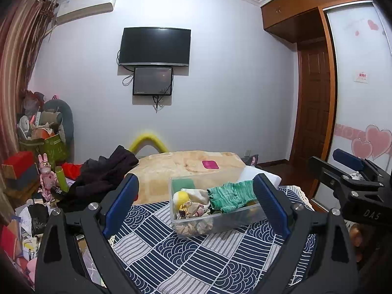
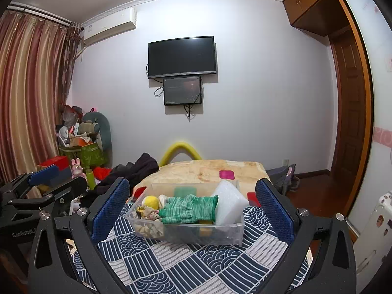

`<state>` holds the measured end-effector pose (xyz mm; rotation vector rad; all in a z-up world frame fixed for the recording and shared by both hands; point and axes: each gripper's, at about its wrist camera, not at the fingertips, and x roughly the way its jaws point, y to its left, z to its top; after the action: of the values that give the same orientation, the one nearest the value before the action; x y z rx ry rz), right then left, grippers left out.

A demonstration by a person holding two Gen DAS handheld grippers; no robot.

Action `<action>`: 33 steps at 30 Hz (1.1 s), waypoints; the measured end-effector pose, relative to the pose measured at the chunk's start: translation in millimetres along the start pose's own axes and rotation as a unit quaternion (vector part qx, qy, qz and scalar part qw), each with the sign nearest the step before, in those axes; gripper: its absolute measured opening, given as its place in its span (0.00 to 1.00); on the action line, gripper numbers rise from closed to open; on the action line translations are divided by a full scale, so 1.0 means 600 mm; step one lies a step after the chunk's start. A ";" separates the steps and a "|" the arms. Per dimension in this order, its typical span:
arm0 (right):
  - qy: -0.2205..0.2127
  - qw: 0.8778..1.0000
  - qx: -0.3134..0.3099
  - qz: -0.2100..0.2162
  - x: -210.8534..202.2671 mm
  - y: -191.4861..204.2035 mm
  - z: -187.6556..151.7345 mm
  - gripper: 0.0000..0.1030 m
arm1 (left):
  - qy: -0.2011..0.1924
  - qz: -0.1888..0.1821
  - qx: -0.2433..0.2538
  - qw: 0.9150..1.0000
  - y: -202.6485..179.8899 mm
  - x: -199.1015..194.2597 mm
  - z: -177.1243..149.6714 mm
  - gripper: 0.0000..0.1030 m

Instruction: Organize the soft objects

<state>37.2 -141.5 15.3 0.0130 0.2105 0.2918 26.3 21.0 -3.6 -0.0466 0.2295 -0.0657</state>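
A clear plastic bin (image 1: 220, 227) (image 2: 227, 235) sits on the blue-and-white patterned cloth (image 1: 186, 252) (image 2: 171, 267). It holds a green knit glove (image 1: 230, 196) (image 2: 191, 209), a yellow plush ball (image 1: 181, 197) (image 2: 151, 201), small cloth toys (image 2: 149, 214), a green sponge (image 1: 183, 184) and a white foam block (image 2: 229, 202). My left gripper (image 1: 196, 205) is open and empty, held back from the bin. My right gripper (image 2: 192, 210) is open and empty, also short of the bin. Each gripper shows at the edge of the other's view.
A tan blanket (image 1: 186, 164) (image 2: 208, 169) with a pink square (image 1: 210, 164) (image 2: 226, 174) lies beyond the bin. Dark clothes (image 1: 103, 174) (image 2: 137, 169) are heaped at the left. Cluttered boxes and toys (image 1: 41, 147) stand at far left. A wardrobe (image 1: 357, 98) is at right.
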 end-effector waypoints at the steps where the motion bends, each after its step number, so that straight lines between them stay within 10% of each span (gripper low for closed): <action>1: 0.000 1.000 0.001 0.000 -0.001 0.000 0.001 1.00 | 0.000 -0.001 0.000 1.000 0.000 0.000 0.000 0.94; 33: 0.000 1.000 0.001 -0.001 -0.002 0.002 0.001 1.00 | 0.002 -0.006 -0.005 1.000 -0.004 0.000 0.003 0.99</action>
<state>35.6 -140.8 16.2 0.0145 0.2104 0.2903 26.5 18.7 -1.5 -0.0578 0.2337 -0.0770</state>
